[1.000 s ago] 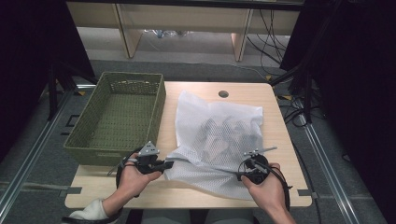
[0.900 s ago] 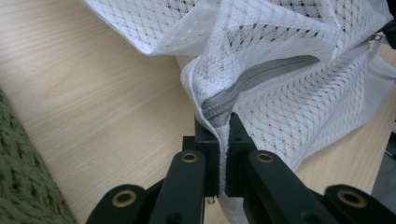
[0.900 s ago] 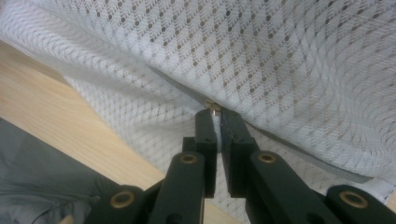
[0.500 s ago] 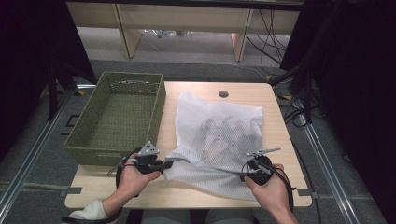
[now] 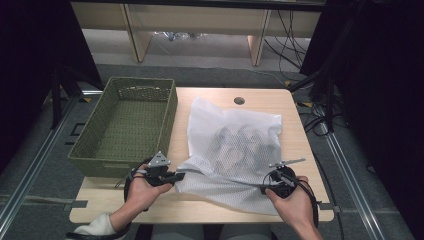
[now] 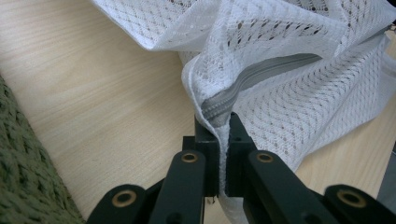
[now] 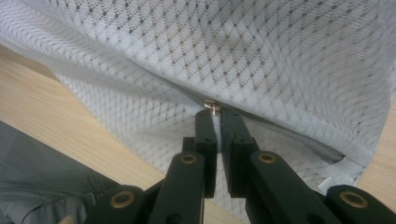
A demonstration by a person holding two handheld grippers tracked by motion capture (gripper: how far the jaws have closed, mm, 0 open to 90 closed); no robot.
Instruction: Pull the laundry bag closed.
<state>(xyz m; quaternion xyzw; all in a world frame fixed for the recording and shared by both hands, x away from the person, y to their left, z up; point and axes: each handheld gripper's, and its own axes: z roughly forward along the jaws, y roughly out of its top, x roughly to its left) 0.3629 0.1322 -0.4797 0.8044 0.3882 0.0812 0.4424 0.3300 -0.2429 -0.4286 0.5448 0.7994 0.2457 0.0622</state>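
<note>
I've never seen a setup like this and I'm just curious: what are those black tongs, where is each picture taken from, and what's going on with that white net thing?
No robot here: a person holds a hand-held two-jaw tool in each hand. One camera looks down on the wooden table from above; the other two ride on the tools and look along their black jaws.

On the table lie a white mesh laundry bag with dark items inside and, to its left, a green woven basket.

The left gripper is pinched shut on the bag's near edge, at the end of the grey zipper. The right gripper is closed on the same edge farther along, right at the small metal zipper pull. It looks like the person is working the zipper.
</note>
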